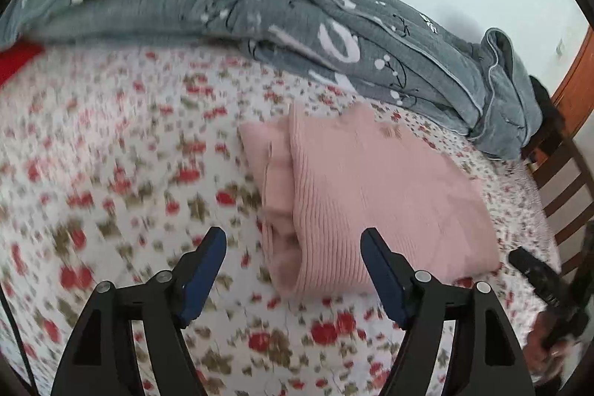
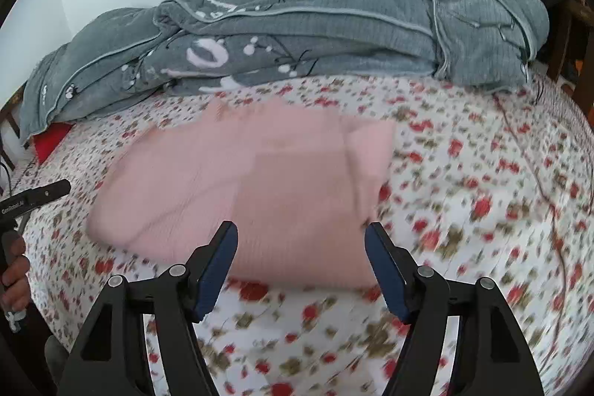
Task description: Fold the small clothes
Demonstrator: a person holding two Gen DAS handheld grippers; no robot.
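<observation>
**Pink top lies folded on the flowery bed**

While both tools hang over the bed, the left gripper [image 1: 293,270] has its fingers wide apart and holds nothing. So does the right gripper [image 2: 301,264], with its fingers apart too. Just past them, the pink top [image 2: 245,188] lies folded on the flowery sheet [image 2: 464,180]. Behind it, a grey blanket [image 2: 297,39] is bunched up along the wall.

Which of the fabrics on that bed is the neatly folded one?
The pink ribbed sweater, lying folded flat on the floral sheet. The grey blanket behind it is just bunched against the wall.
</observation>
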